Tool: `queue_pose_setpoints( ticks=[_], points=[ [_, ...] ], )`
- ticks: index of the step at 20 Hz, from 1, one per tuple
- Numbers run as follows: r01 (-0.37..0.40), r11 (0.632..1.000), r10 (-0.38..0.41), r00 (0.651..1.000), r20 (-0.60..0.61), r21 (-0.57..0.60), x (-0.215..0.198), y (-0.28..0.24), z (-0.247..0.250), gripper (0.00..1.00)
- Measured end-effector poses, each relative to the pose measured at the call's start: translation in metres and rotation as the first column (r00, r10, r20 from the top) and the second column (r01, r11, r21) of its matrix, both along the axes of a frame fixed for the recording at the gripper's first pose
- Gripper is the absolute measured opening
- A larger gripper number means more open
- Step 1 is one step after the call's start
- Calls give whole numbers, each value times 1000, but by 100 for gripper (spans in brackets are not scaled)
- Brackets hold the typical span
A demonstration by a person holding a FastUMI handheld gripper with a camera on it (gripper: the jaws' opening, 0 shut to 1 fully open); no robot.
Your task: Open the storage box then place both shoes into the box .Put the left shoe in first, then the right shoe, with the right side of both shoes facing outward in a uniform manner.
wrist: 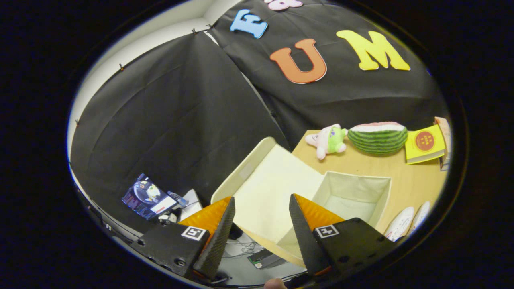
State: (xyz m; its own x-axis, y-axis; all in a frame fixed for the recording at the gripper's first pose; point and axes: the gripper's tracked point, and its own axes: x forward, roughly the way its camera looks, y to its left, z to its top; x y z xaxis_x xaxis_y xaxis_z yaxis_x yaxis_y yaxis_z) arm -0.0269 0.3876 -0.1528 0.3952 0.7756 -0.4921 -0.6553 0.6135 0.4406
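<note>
Spread well apart, my tool has nothing between its fingers; they are wide open and hold no object. Just ahead of them, and partly between them, lies the flipped-back lid of the storage box, so the box stands open, its hollow just beyond my right finger and apparently empty. The lid hangs out past the edge of the table, toward my left finger, while the box body sits on the table to the right of it.

Both shoes lie side by side on the table, off past my right finger and beside the box's right wall. They run lengthwise roughly along the way I am pointing, slanting away to the right. I judge the opening step done and the left shoe next, so I would need to swing right and down. Which shoe is the left one I cannot tell.

I hold the tool raised and tilted, looking down across the table corner. Farther off sit a plush toy, a watermelon cushion and a yellow book.
</note>
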Motion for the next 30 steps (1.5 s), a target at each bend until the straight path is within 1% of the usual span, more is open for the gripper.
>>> queue_pose_setpoints(
  ticks=[2,4,6,10,12,15,18,20,22,24,25,27,28,30],
  points=[
    [58,998,-56,997,57,-31,13,-21,3,84],
    [106,992,-99,990,104,-64,21,-47,4,89],
    [155,985,-143,981,135,-82,29,-78,6,89],
    [255,956,-230,958,172,-141,46,-159,0,90],
    [309,934,-281,945,165,-181,53,-203,-13,90],
    [348,906,-338,938,81,-240,56,-257,-46,90],
    [347,888,-367,930,-12,-301,58,-289,-87,90],
    [318,886,-360,930,-68,-339,55,-298,-117,90],
    [278,890,-355,920,-167,-362,50,-303,-151,90],
    [243,890,-366,886,-286,-386,40,-306,-186,90],
    [225,886,-371,868,-329,-405,41,-310,-208,89],
    [190,879,-375,842,-388,-436,41,-317,-240,88],
    [181,878,-377,831,-409,-442,35,-318,-248,88],
    [164,870,-383,820,-425,-465,38,-324,-265,86]
  ],
)
